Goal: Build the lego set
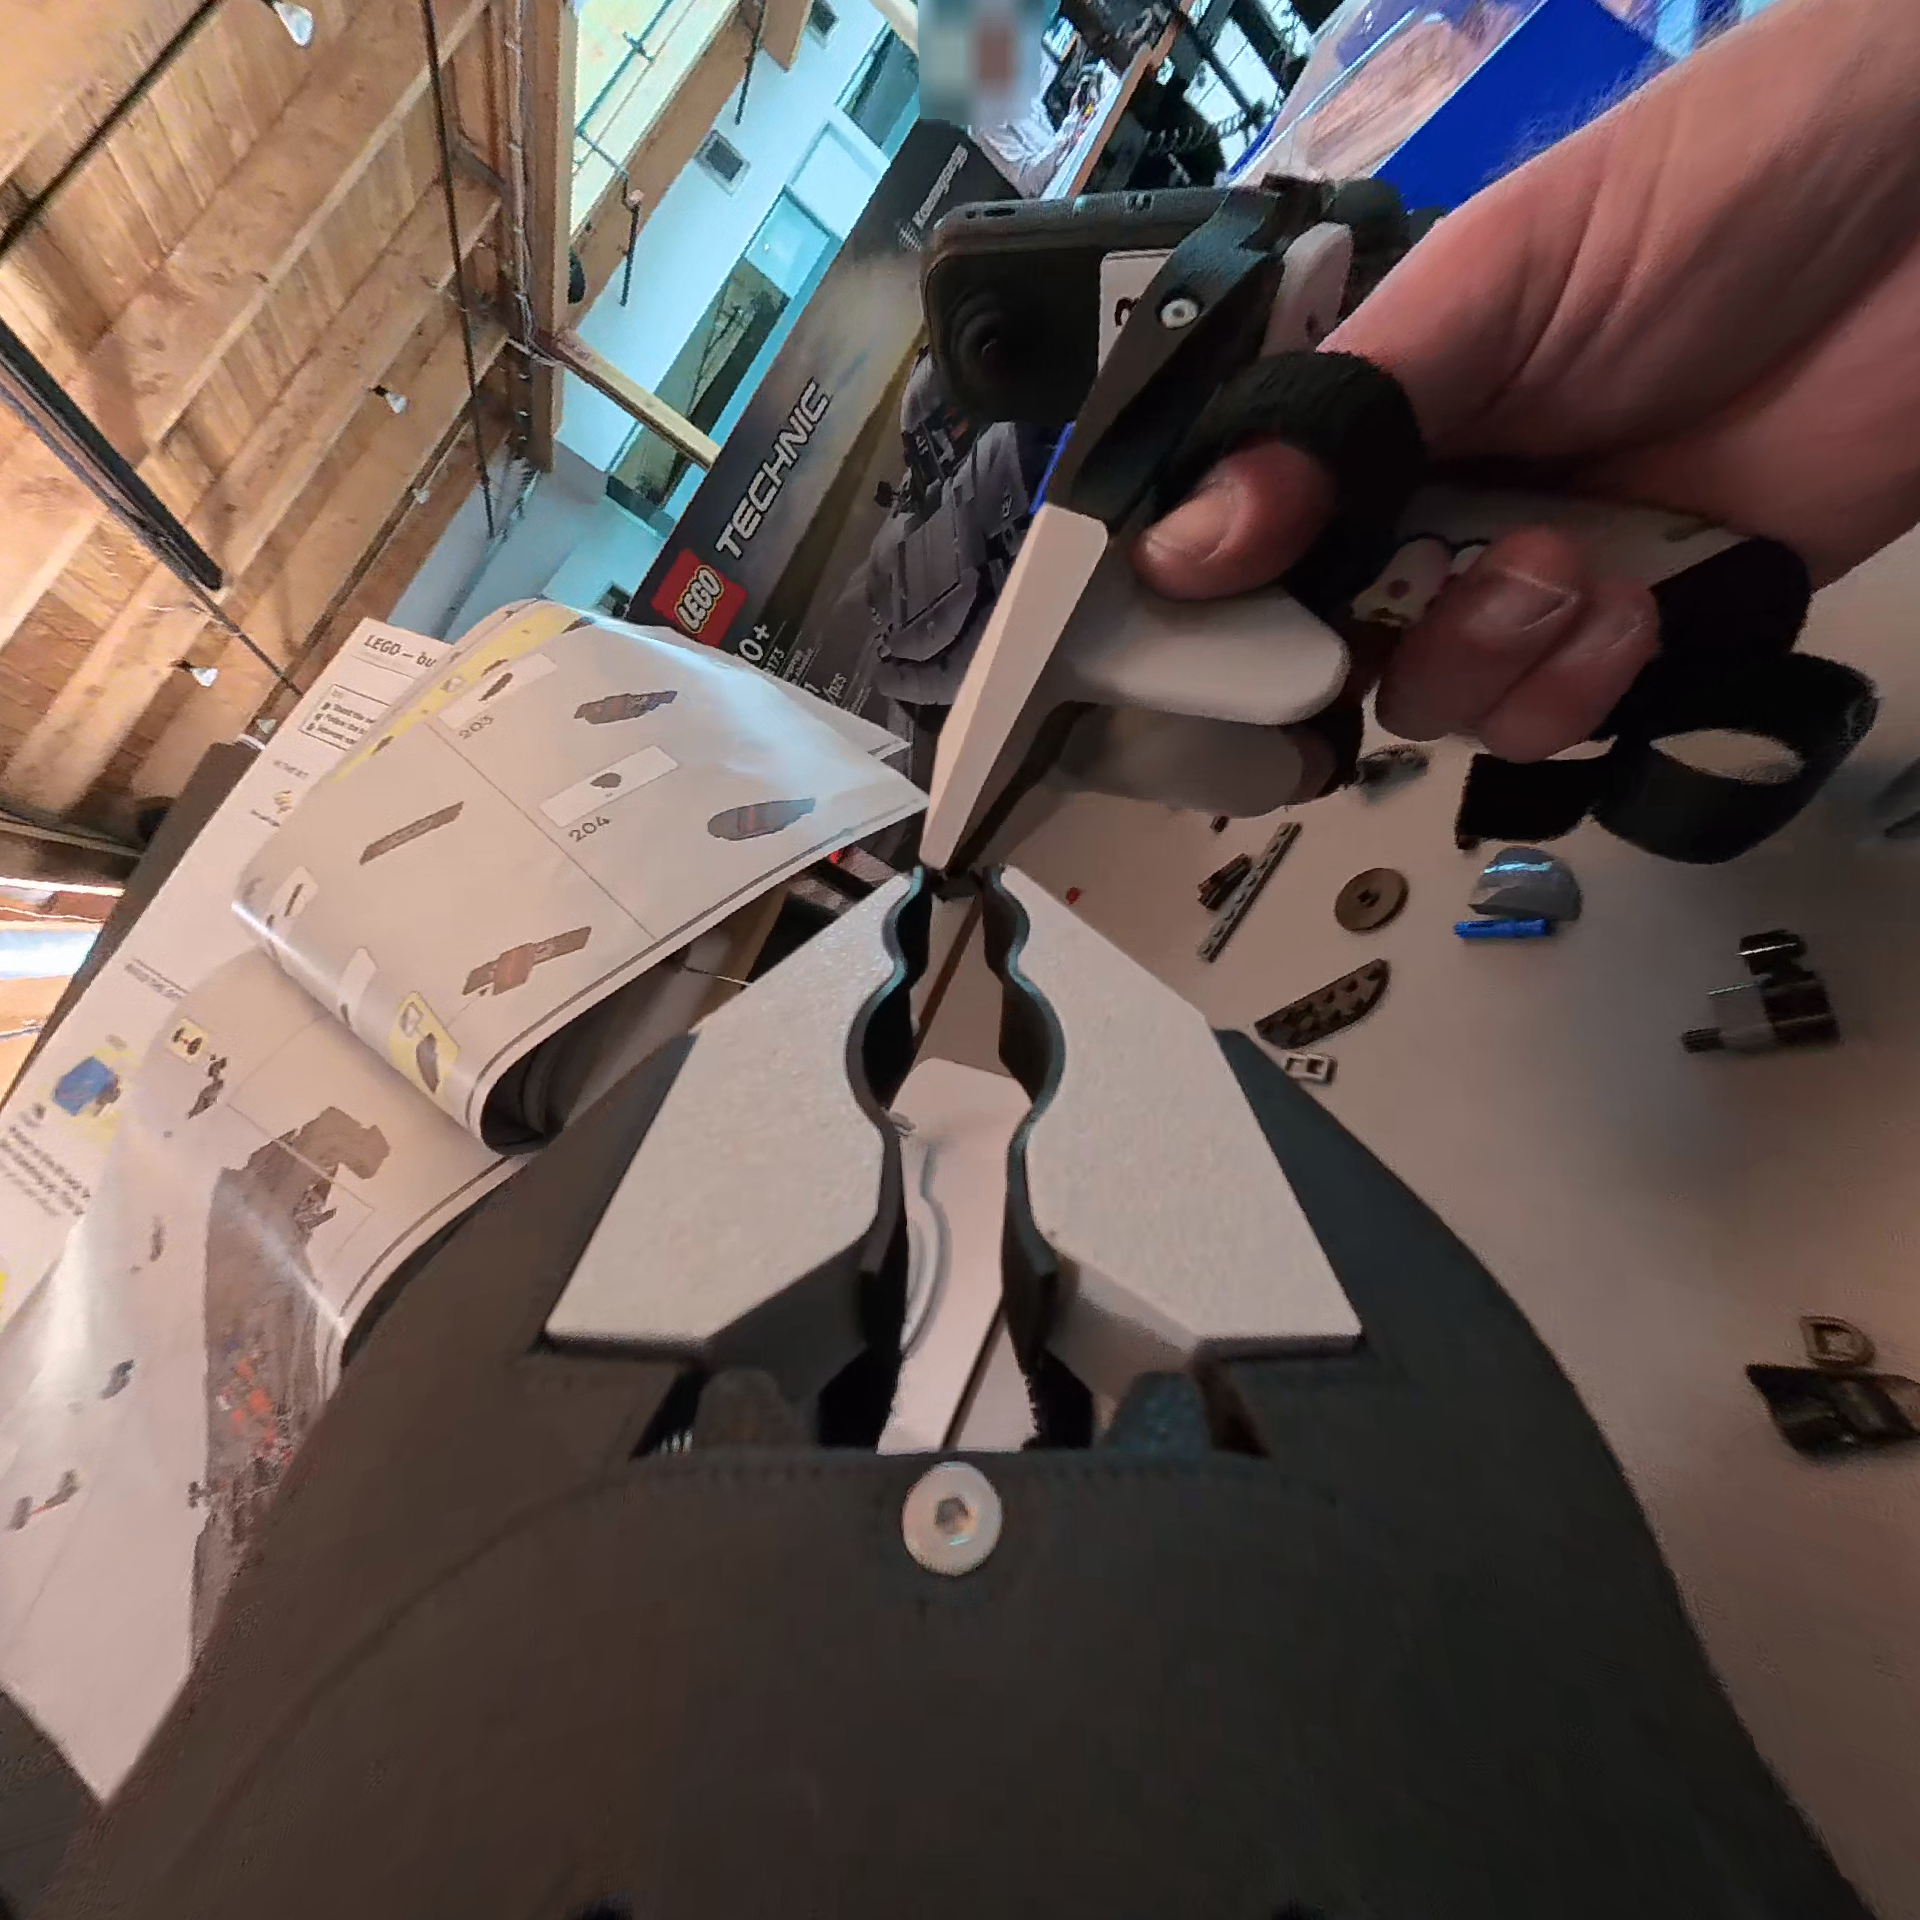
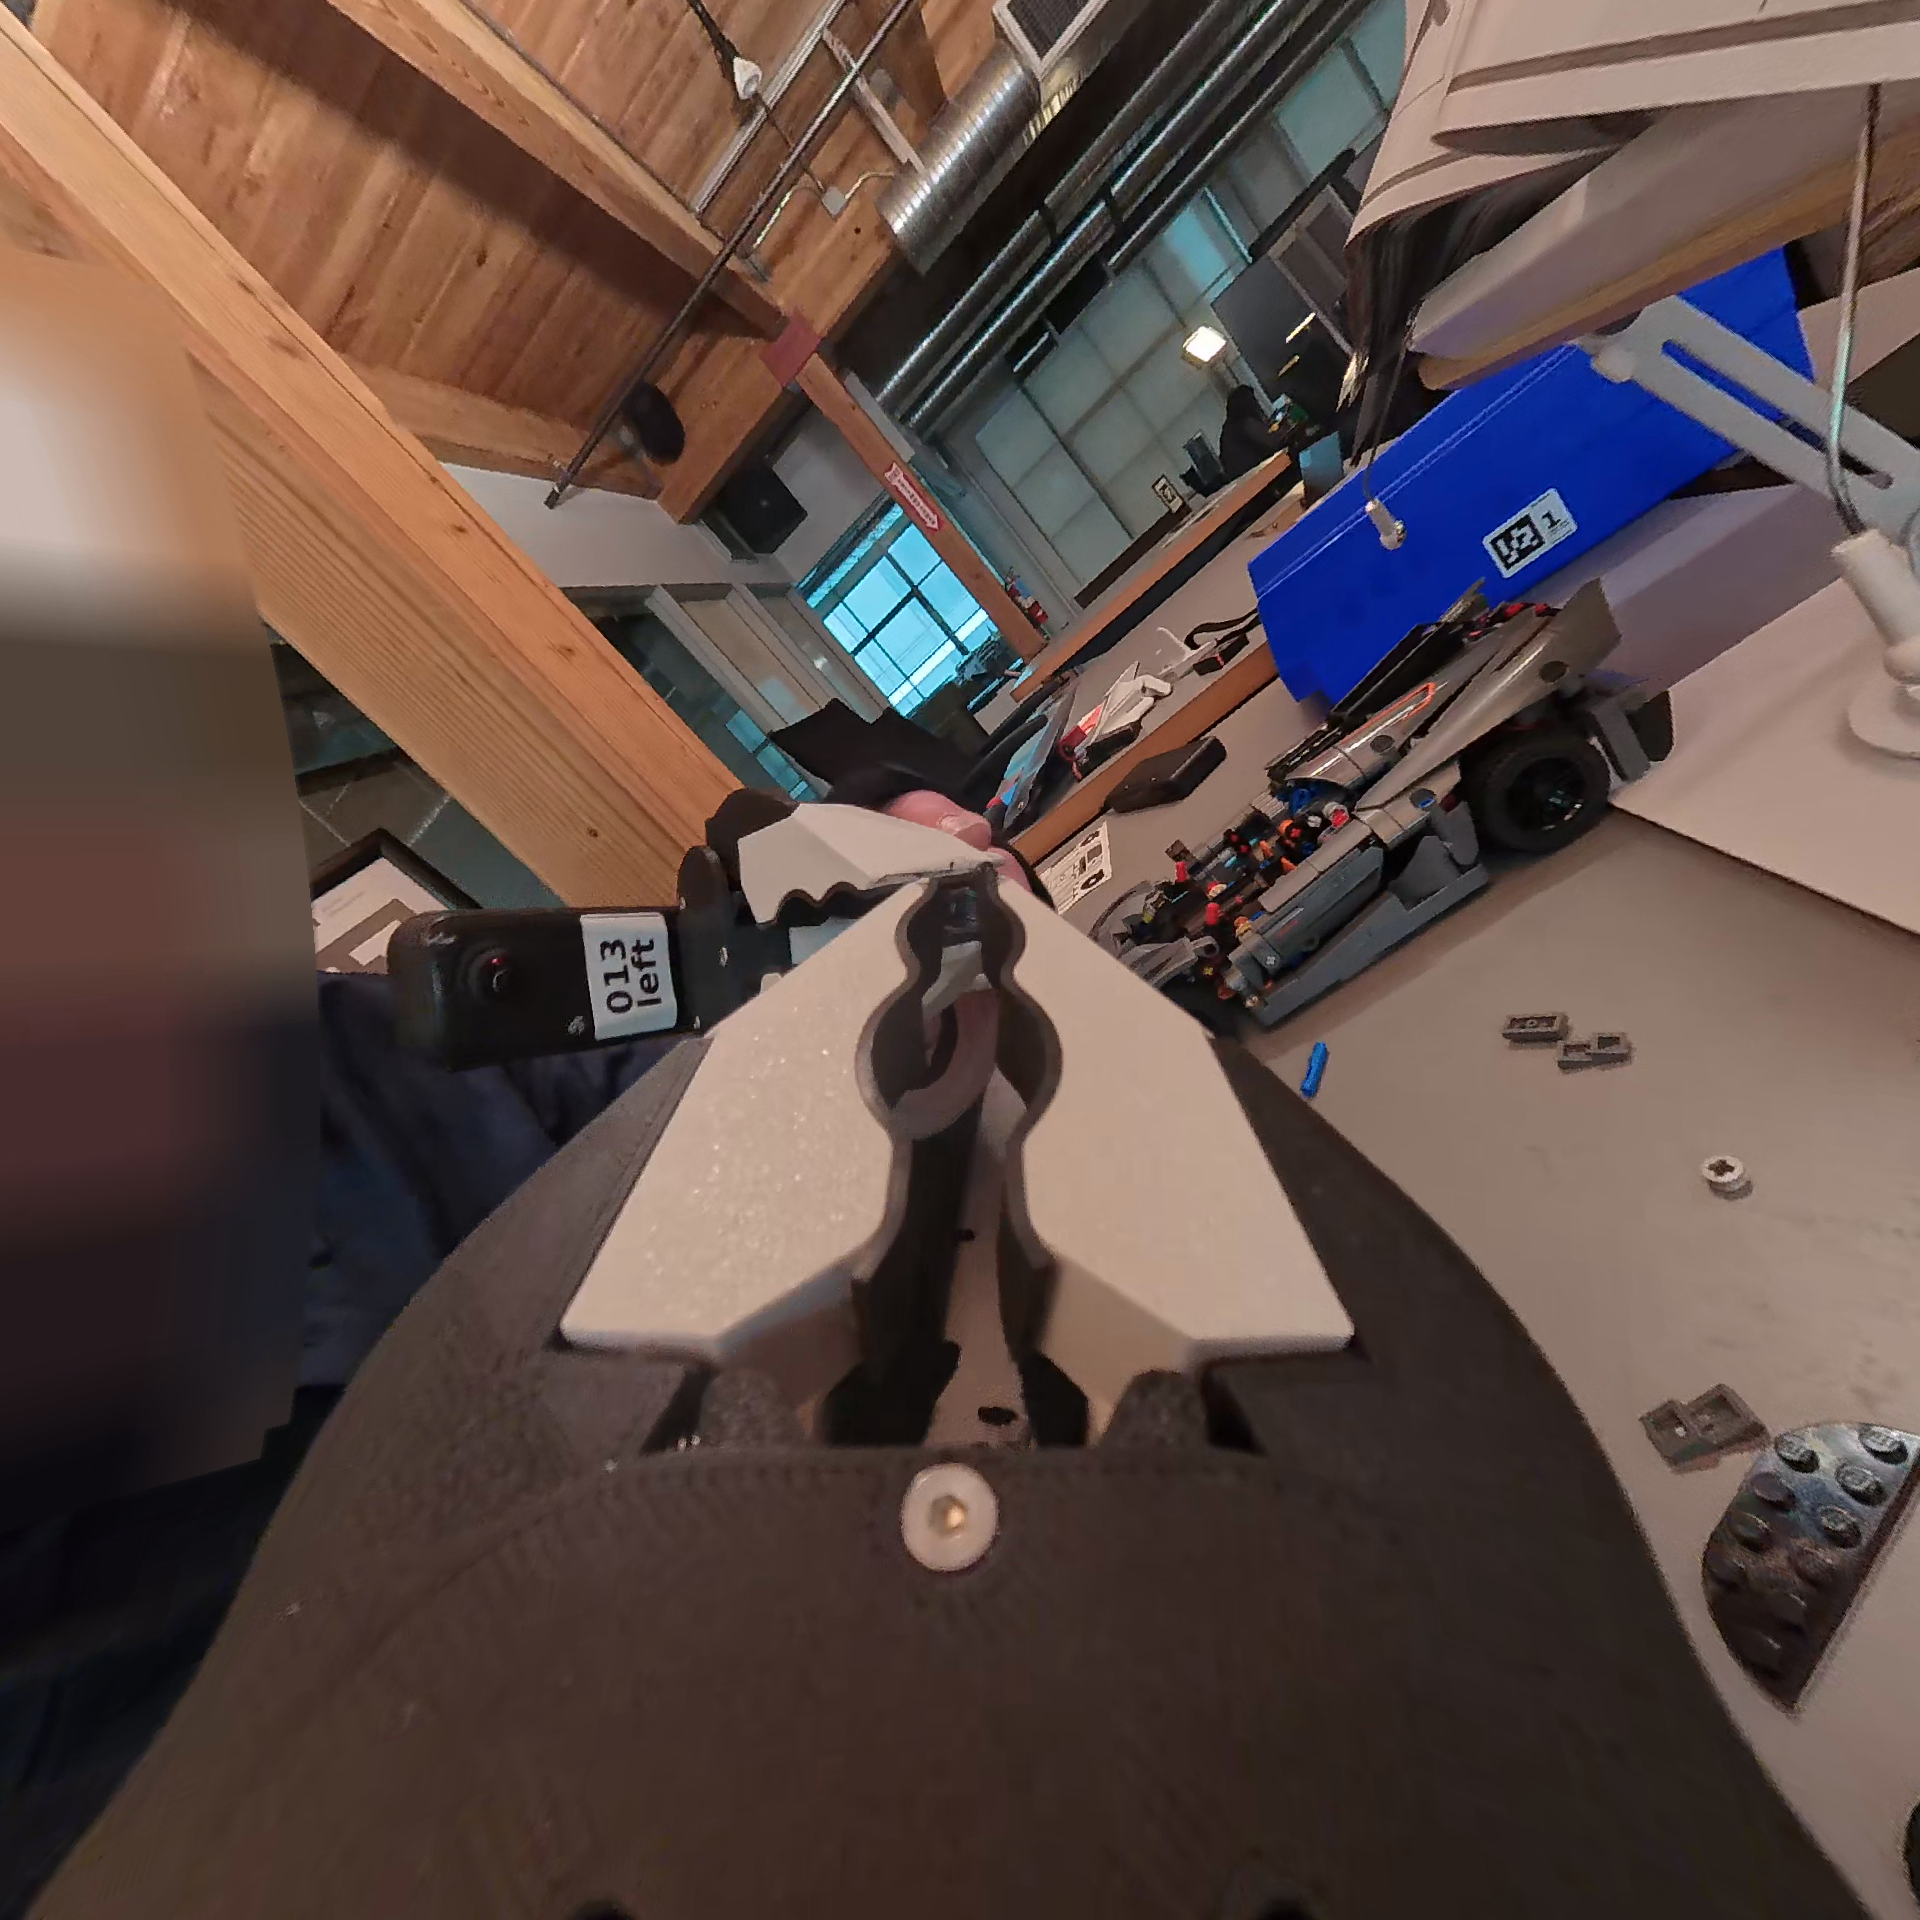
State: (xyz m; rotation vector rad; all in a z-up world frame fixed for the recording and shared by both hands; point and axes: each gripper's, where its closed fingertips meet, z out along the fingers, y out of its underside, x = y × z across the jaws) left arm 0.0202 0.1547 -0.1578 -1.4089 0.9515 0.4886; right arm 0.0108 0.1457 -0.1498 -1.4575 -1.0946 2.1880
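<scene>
Grippers meet tip to tip above the table (image 1: 1558,1195), both lifted clear of it.

L wrist view: left gripper (image 1: 954,883) has jaws nearly together, tips pinching a tiny dark lego piece (image 1: 951,886); too small to tell its shape. Right gripper (image 1: 961,847) comes in from upper right, held by a hand (image 1: 1538,457) w/ black finger straps; its white tips are pressed together and touch the same dark piece. 1 open instruction booklet (image 1: 582,831) lies to the left, 1 lego box (image 1: 821,530) stands behind it. Loose parts on table at right, approx 9: 1 long holed beam (image 1: 1250,888), 1 round disc (image 1: 1370,899), 1 blue pin (image 1: 1503,927), 1 curved studded plate (image 1: 1325,1003), rest dark, blurred.

R wrist view: right gripper (image 2: 961,902) jaws nearly closed on the small dark piece (image 2: 961,909); left gripper (image 2: 966,875) enters from the left, tips against it. Seen only here: 1 part-built grey lego car (image 2: 1455,800) on table, well apart from grippers, 1 blue bin (image 2: 1475,561) behind it, 1 light round bush (image 2: 1727,1176), 1 blue pin (image 2: 1315,1067), 3 small grey plates, 1 dark rounded studded plate (image 2: 1808,1548) at the right edge. Booklet & box don't show in this view.
</scene>
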